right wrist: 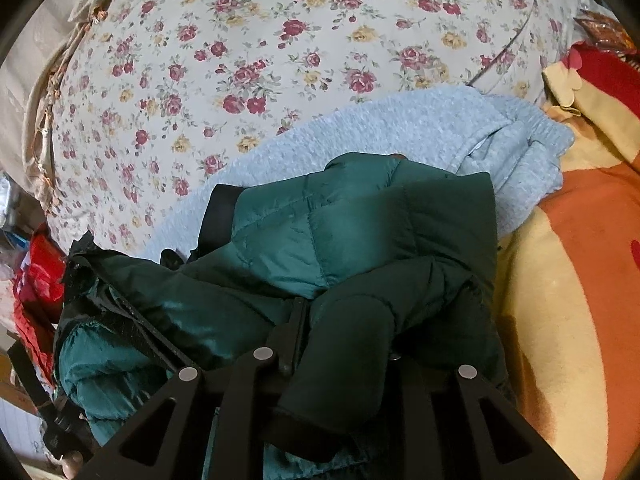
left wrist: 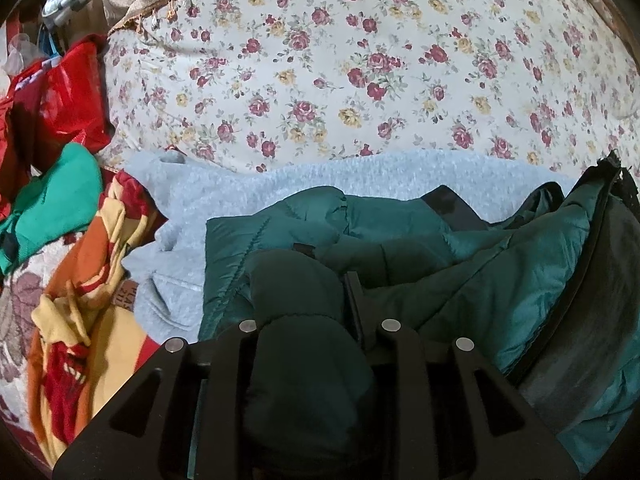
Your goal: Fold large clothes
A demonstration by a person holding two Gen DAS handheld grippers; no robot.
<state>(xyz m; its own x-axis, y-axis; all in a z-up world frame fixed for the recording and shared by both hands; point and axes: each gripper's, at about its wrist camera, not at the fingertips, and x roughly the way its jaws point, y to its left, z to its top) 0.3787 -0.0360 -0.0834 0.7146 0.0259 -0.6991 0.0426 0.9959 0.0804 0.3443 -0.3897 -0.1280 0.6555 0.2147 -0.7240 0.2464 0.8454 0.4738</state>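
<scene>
Jaws of both grippers (left wrist: 304,304) (right wrist: 340,328) clamping green jacket (left wrist: 460,264), no legible writing

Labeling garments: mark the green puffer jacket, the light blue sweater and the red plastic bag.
green puffer jacket (right wrist: 320,236): right wrist view, on the lit quilted panel.
light blue sweater (left wrist: 320,178): left wrist view, on the fuzzy body beyond the jacket.
red plastic bag (left wrist: 68,100): left wrist view, on its glossy side.

Soft, even light falls on the floral bedsheet (left wrist: 360,60), which is bright and fairly sharp in both views. Toward the rims beyond it, fisheye bending grows and corners go black. The green jacket (right wrist: 320,240) below it shows mild sheen and dark shadowed folds.
</scene>
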